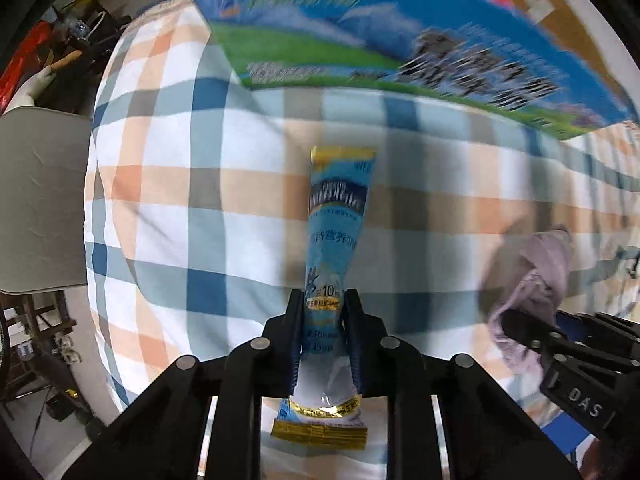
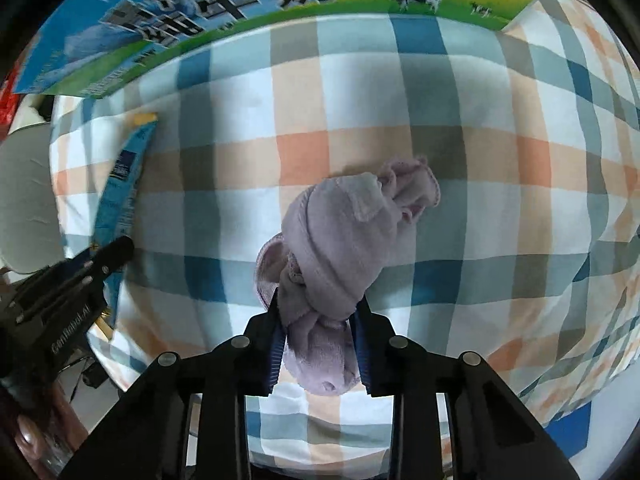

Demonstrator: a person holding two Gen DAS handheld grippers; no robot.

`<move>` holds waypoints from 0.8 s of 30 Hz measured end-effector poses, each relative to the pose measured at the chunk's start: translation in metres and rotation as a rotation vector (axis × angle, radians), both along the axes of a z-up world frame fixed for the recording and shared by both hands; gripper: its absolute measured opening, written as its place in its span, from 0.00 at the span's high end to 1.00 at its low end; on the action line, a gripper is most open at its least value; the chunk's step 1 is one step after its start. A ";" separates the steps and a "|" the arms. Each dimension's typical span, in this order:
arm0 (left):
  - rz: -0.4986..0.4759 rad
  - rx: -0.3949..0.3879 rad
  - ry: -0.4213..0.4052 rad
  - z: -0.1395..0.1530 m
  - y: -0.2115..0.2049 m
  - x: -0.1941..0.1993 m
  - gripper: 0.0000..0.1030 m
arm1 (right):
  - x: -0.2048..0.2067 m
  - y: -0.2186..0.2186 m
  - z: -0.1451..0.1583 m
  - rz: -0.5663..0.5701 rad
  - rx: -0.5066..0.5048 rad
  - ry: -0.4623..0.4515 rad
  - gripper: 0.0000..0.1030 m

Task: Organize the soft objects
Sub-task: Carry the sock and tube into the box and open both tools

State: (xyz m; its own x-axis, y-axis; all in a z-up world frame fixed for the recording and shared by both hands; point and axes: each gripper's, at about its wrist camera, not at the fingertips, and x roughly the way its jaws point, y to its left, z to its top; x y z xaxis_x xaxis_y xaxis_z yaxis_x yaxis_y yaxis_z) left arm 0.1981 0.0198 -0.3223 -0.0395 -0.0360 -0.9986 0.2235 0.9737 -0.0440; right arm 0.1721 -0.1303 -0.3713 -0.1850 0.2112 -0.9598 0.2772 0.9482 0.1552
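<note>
Spreading beneath everything is a checked cloth (image 2: 360, 92) in blue, orange and white covering the desk, with a printed milk carton box (image 1: 400, 40) standing at its far edge. My right gripper (image 2: 320, 320) has its fingers clamped on a bunched lilac towel (image 2: 340, 232), which hangs forward above the cloth. My left gripper (image 1: 322, 312) pinches a slim blue milk-powder sachet (image 1: 336, 216) near its lower end, its gold-trimmed tip pointing toward the box.
</note>
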 end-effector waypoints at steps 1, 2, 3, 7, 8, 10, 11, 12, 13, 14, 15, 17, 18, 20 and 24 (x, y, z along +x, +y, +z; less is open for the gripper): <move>0.001 -0.017 -0.008 0.008 -0.002 -0.003 0.84 | -0.001 0.000 0.006 0.001 0.005 -0.007 0.70; -0.002 -0.030 -0.013 0.014 -0.004 -0.004 0.84 | -0.002 0.000 0.011 0.003 0.012 -0.018 0.70; -0.003 -0.040 -0.020 0.019 -0.006 -0.006 0.84 | -0.004 0.000 0.019 0.005 0.022 -0.033 0.70; 0.002 -0.091 -0.055 0.048 -0.008 -0.004 0.85 | -0.016 -0.019 0.047 0.009 0.047 -0.085 0.70; -0.002 -0.101 -0.067 0.056 -0.010 -0.002 0.85 | -0.016 -0.022 0.055 0.007 0.055 -0.100 0.70; -0.004 -0.118 -0.086 0.071 -0.012 0.003 0.85 | -0.013 -0.027 0.073 0.001 0.073 -0.126 0.70; -0.014 -0.121 -0.093 0.077 -0.009 0.001 0.85 | -0.012 -0.029 0.081 -0.003 0.082 -0.141 0.70; -0.013 -0.118 -0.105 0.084 -0.008 0.007 0.85 | -0.008 -0.030 0.092 -0.004 0.088 -0.158 0.70; -0.011 -0.115 -0.113 0.082 -0.004 0.020 0.85 | -0.006 -0.031 0.099 -0.008 0.094 -0.172 0.70; -0.014 -0.114 -0.113 0.081 -0.009 0.025 0.85 | -0.005 -0.033 0.105 -0.010 0.101 -0.185 0.71; -0.008 -0.119 -0.108 0.082 -0.008 0.025 0.85 | 0.000 -0.037 0.113 -0.008 0.108 -0.195 0.71; 0.001 -0.138 -0.108 0.092 -0.015 0.031 0.85 | 0.010 -0.039 0.122 -0.009 0.106 -0.209 0.70; 0.004 -0.155 -0.119 0.101 -0.014 0.033 0.85 | 0.011 -0.041 0.125 -0.010 0.108 -0.212 0.70; 0.002 -0.177 -0.144 0.118 -0.024 0.035 0.85 | 0.011 -0.047 0.128 -0.021 0.128 -0.216 0.71; -0.012 -0.206 -0.218 0.146 -0.029 0.058 0.85 | 0.023 -0.045 0.138 -0.035 0.171 -0.251 0.71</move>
State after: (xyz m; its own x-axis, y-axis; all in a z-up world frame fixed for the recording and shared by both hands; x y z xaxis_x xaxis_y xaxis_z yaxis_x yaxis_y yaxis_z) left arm 0.2558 -0.0094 -0.1762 0.1739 -0.2397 -0.9552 0.2605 0.9466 -0.1901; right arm 0.1951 -0.1756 -0.2331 0.0634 0.3756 -0.9246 0.2421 0.8930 0.3794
